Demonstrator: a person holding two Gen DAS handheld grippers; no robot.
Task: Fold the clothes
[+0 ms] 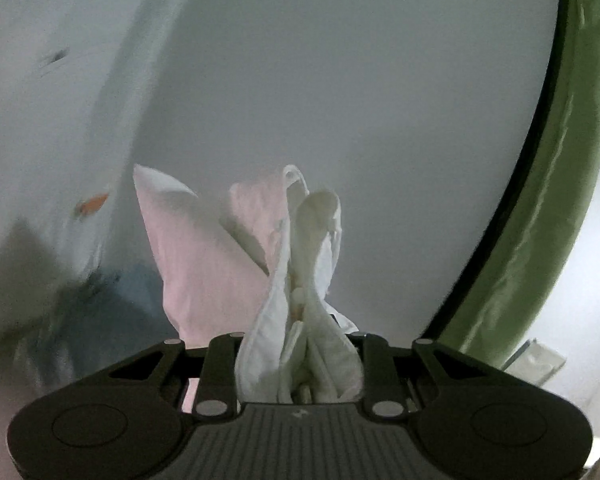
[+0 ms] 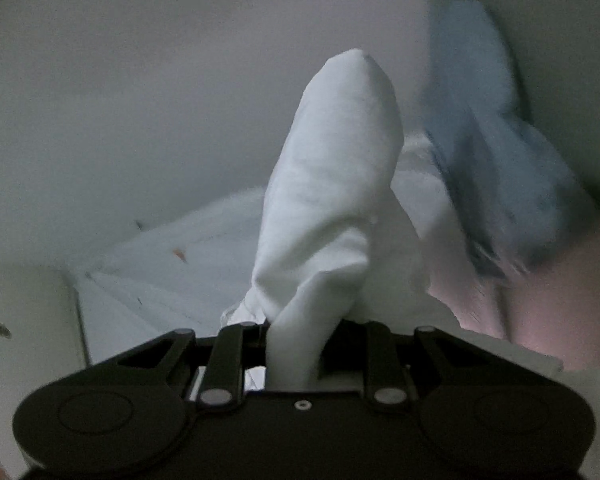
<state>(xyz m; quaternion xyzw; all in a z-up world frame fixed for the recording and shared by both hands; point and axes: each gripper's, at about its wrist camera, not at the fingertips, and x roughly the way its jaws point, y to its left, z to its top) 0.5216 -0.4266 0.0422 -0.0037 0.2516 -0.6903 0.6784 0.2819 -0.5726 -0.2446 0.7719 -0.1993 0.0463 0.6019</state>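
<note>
Right at the left gripper [image 1: 300, 376], bunched white garment [image 1: 300, 340] fills the narrow gap between its jaws and sticks up past them, so it's clamped on cloth. Pinkish-lit flap of the same fabric hangs just left of it. Right gripper [image 2: 296, 360]: same story, jaws nearly closed, pinching a fold of the garment [image 2: 332, 184] that stands up in a tall rounded lobe. Beyond it, blurred blue cloth [image 2: 496, 152] at right. Further back: white wall [image 1: 340, 80], green frame [image 1: 556, 184] along the right. No readable writing or labels.
</note>
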